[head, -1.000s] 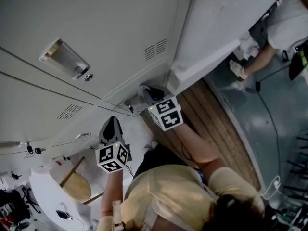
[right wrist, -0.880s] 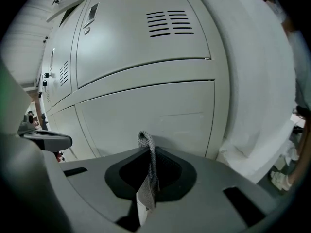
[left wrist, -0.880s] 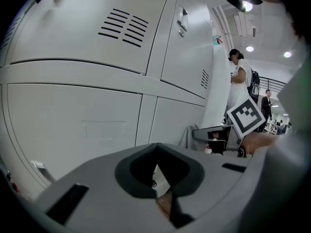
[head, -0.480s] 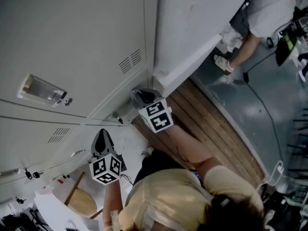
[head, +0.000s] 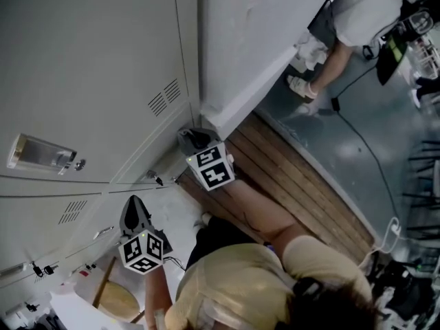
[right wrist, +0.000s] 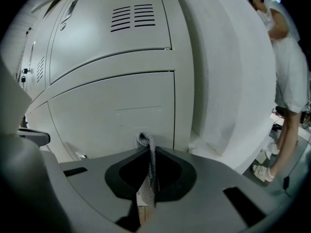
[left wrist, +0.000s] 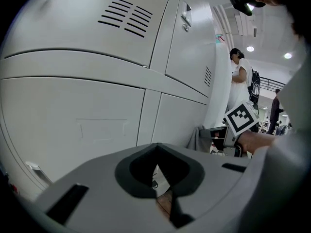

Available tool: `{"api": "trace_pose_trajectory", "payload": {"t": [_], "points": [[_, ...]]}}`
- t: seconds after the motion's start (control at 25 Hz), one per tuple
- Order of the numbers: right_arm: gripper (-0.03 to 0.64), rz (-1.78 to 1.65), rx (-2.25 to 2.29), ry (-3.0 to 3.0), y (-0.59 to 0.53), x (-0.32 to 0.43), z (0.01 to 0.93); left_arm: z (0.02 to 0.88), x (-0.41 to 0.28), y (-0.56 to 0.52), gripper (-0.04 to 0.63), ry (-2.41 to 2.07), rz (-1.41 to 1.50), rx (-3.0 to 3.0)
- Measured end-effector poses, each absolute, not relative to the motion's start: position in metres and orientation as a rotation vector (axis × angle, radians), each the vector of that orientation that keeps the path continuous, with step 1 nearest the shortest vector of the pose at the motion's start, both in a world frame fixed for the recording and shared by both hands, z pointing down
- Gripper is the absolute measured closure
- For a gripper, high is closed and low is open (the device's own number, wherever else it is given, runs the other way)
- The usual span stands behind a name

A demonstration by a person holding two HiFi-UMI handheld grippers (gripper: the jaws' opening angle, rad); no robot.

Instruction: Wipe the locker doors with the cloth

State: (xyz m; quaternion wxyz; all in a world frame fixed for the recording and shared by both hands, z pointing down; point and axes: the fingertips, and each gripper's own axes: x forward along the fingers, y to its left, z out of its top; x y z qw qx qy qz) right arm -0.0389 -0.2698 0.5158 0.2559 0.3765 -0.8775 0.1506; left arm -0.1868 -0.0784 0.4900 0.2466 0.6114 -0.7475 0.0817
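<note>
Right claw (right wrist: 147,193) clamped on grey cloth (right wrist: 151,161), cloth end poking up near lower locker door (right wrist: 112,115). Left claw (left wrist: 156,195) pressed together, empty.

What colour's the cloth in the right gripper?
Grey, with a fine speckled weave. The cloth shows best in the right gripper view, clamped between the jaws.

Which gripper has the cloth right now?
The right gripper: a grey cloth is pinched between its closed jaws, its end sticking out toward the locker doors. The left gripper has its jaws together with nothing between them.
</note>
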Motion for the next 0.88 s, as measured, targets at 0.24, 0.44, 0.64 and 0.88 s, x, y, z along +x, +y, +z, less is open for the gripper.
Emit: {"api": "trace_pose_trajectory", "payload": {"t": [0.24, 0.44, 0.64, 0.88], "points": [[0.600, 0.398, 1.081, -2.346, -0.280, -0.033, 0.519, 0.491, -0.189, -0.079, 0.594, -2.036, 0.218, 1.666], [0.600, 0.399, 1.134, -2.318, -0.288, -0.027, 0.521, 0.491, -0.194, -0.078, 0.594, -2.042, 0.213, 1.653], [0.600, 0.406, 1.144, -2.309, -0.286, -0.024, 0.519, 0.490, -0.196, -0.078, 0.594, -2.043, 0.206, 1.655], [0.600, 0.424, 1.115, -2.325, -0.263, -0.019, 0.515, 0.491, -0.195, -0.075, 0.594, -2.038, 0.198, 1.661]]}}
